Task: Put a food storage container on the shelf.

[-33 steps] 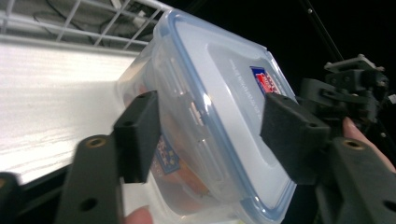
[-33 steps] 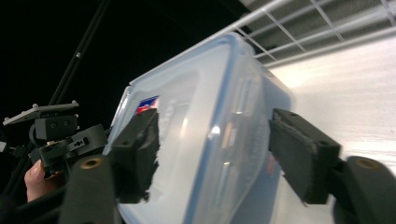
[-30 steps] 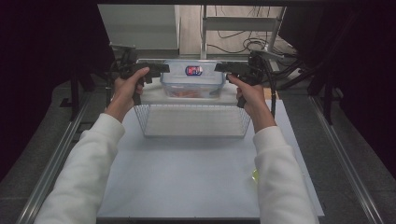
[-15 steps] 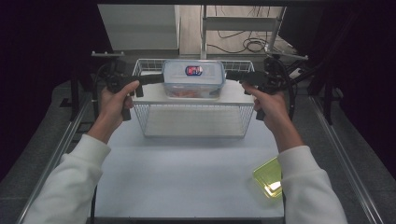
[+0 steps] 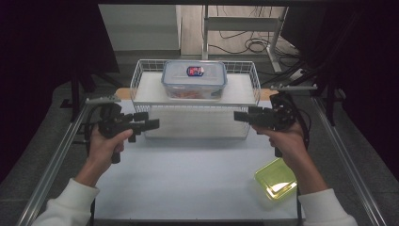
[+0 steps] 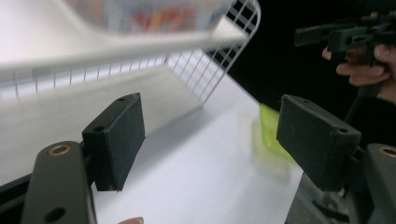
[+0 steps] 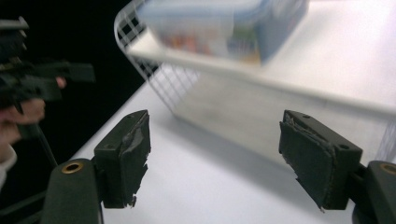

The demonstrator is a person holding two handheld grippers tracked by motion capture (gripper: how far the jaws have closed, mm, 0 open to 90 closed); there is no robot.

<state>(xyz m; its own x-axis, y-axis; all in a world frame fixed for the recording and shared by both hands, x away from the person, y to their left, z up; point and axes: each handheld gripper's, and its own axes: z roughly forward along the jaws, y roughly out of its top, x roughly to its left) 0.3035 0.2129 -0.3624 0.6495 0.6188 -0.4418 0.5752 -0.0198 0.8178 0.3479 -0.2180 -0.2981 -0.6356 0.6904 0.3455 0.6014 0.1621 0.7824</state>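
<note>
The box (image 5: 194,79) is seen on the rack (image 5: 141,89) at twelve o'clock. The left gripper (image 5: 151,124), at nine o'clock, and the right gripper (image 5: 241,116), at three o'clock, are both held empty, jaws apart, the right's just narrowed slightly.

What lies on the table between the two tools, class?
In the high view, the stretch between the left tool and right tool holds only the white wire rack's lower front; the clear lidded box sits above on its shelf.
</note>
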